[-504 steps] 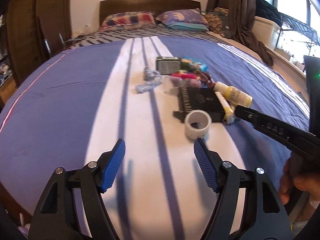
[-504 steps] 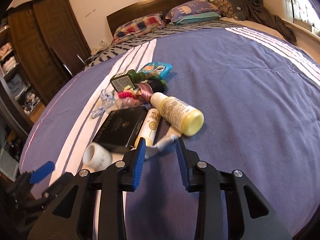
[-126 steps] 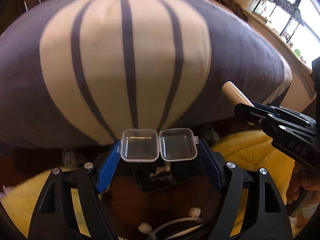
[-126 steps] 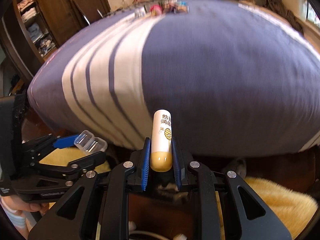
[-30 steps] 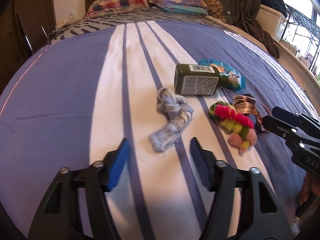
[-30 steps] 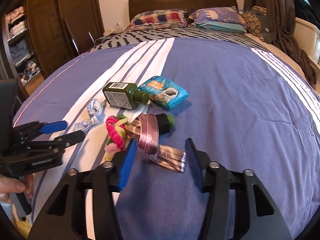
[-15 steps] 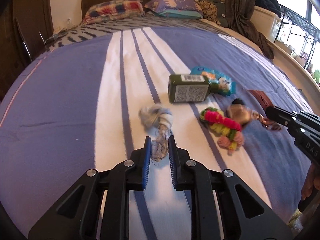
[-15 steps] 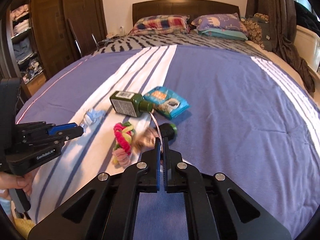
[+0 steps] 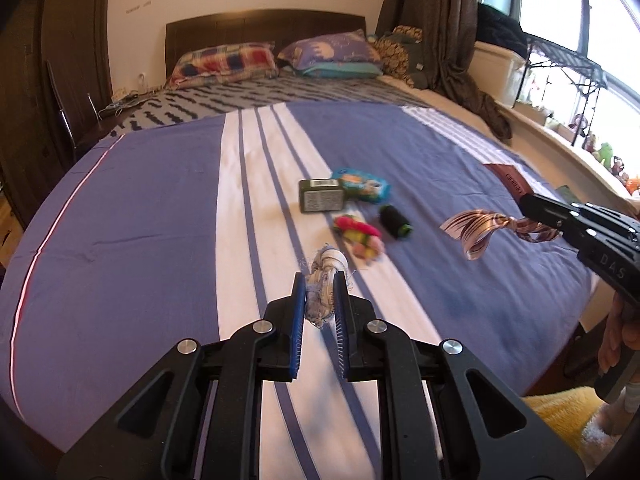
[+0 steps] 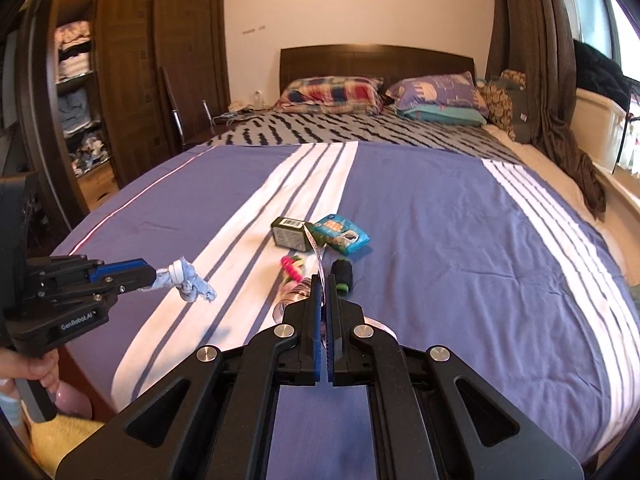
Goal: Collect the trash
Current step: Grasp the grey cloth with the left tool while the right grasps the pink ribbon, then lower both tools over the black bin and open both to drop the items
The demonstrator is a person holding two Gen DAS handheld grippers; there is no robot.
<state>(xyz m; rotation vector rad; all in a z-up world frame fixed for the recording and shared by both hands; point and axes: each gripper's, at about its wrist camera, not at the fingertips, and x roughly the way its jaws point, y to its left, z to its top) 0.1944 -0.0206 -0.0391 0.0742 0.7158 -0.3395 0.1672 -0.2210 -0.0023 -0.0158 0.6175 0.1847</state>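
My left gripper [image 9: 319, 284] is shut on a knotted pale blue cloth scrap [image 9: 325, 280], held up off the bed; in the right wrist view it hangs from the left gripper's fingers [image 10: 132, 276] as a frayed knot [image 10: 192, 280]. My right gripper [image 10: 325, 282] is shut on a shiny pink-brown ribbon [image 10: 296, 294], which trails in the air from the right gripper [image 9: 528, 202] as a crumpled ribbon [image 9: 476, 230]. On the bedspread lie a green bottle [image 9: 321, 201], a blue snack packet [image 9: 366, 188], a pink and yellow hair tie [image 9: 358, 236] and a black spool [image 9: 394, 222].
The blue bedspread [image 10: 460, 248] with white stripes covers a wide bed, with pillows [image 10: 332, 94] at the headboard. A dark wardrobe [image 10: 120, 80] stands to the left, and a curtain [image 9: 436, 40] and window ledge to the right. A yellow rug [image 9: 560, 412] lies by the bed's near edge.
Both grippers went from open to shut, the left on the cloth scrap and the right on the ribbon. Both then rose and drew back, lifting the two things off the bed.
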